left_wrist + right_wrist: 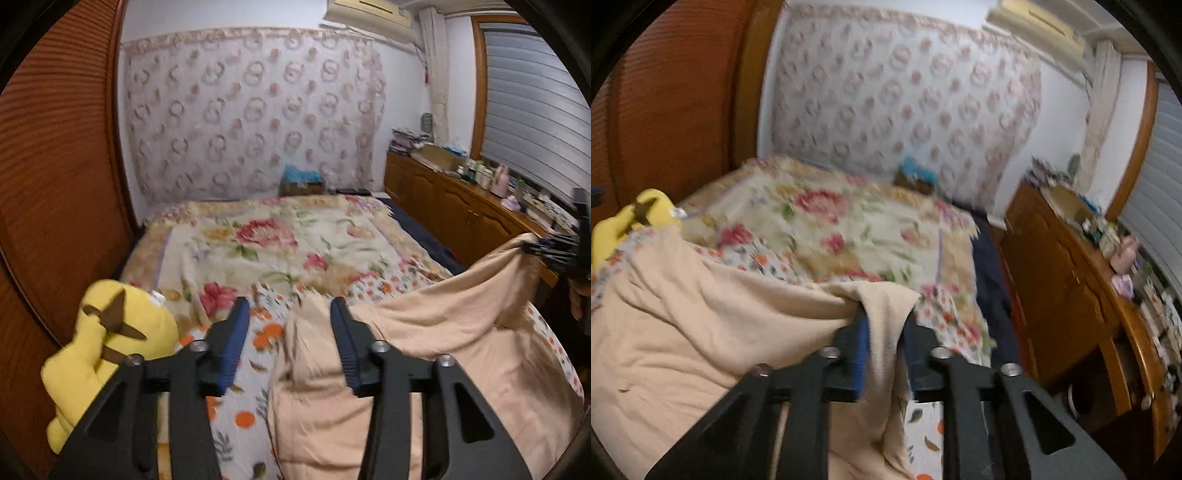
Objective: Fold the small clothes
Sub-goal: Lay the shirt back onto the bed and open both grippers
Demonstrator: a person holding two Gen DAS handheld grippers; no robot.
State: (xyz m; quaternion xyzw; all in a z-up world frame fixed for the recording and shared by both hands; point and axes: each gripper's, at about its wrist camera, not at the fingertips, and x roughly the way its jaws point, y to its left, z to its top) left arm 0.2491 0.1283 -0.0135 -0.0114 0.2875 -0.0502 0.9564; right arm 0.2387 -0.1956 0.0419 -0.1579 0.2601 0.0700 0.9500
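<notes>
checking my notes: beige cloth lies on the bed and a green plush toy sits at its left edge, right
Not quite: the plush toy is yellow with brown markings, not green, as the left wrist view shows. The rest holds: the beige cloth lies on the bed and the toy sits at the bed's left edge.

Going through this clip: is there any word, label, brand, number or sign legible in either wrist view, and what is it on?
None can be read in either view.
Small white tag on the yellow plush toy: any print too small and blurred to read.
Books and papers stacked on the wooden sideboard: too blurred.
Bottles and jars on the sideboard: labels too small.
Air conditioner on the wall: no brand mark legible.
Beige garment and floral bedspread: pattern or plain cloth only, no text.
</notes>
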